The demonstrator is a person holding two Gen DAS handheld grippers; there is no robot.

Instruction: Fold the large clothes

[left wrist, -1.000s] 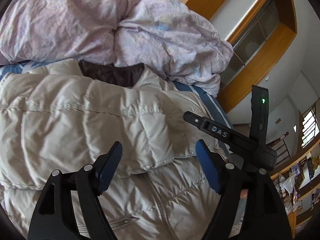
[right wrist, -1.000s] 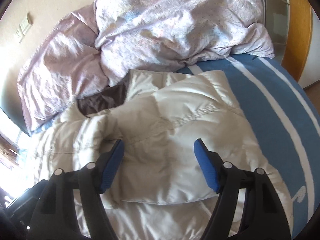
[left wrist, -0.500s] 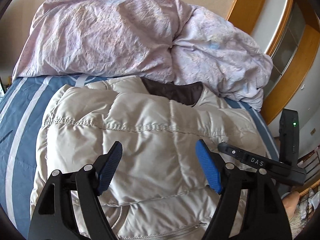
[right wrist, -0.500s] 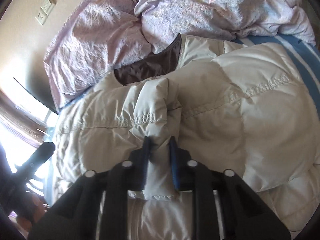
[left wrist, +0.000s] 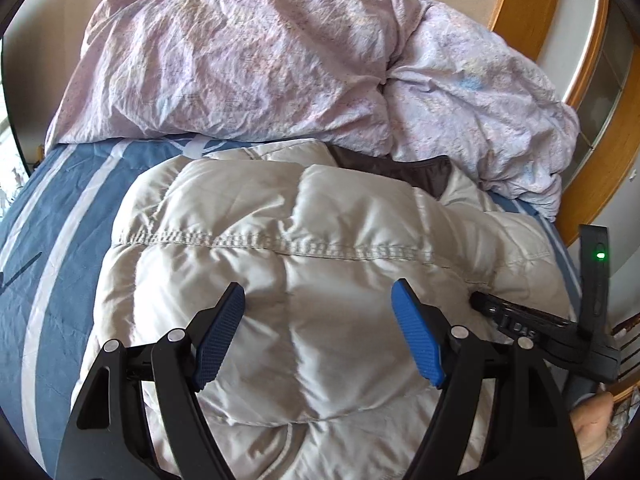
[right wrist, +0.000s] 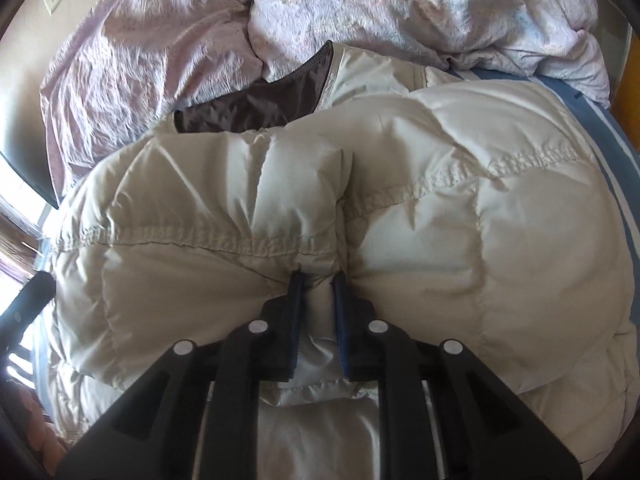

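A cream quilted puffer jacket (left wrist: 320, 240) with a dark brown lining (left wrist: 400, 170) lies on the bed. My left gripper (left wrist: 318, 298) is open and hovers just above the jacket's padded panel, holding nothing. My right gripper (right wrist: 318, 280) is shut on a fold of the jacket (right wrist: 460, 220), pinching a puffed panel near a stitched seam. The brown lining (right wrist: 256, 108) shows at the collar in the right wrist view. The right gripper's body (left wrist: 528, 320) shows at the right edge of the left wrist view.
A crumpled pale pink duvet (left wrist: 280, 60) is heaped at the head of the bed, also in the right wrist view (right wrist: 400, 8). The blue sheet with white stripes (left wrist: 52, 220) lies under the jacket. A wooden frame (left wrist: 592, 168) stands at the right.
My right gripper closed on a fold of the jacket and keeps hold of it, now closer in. My left gripper swung left over the jacket and lowered toward it, still open.
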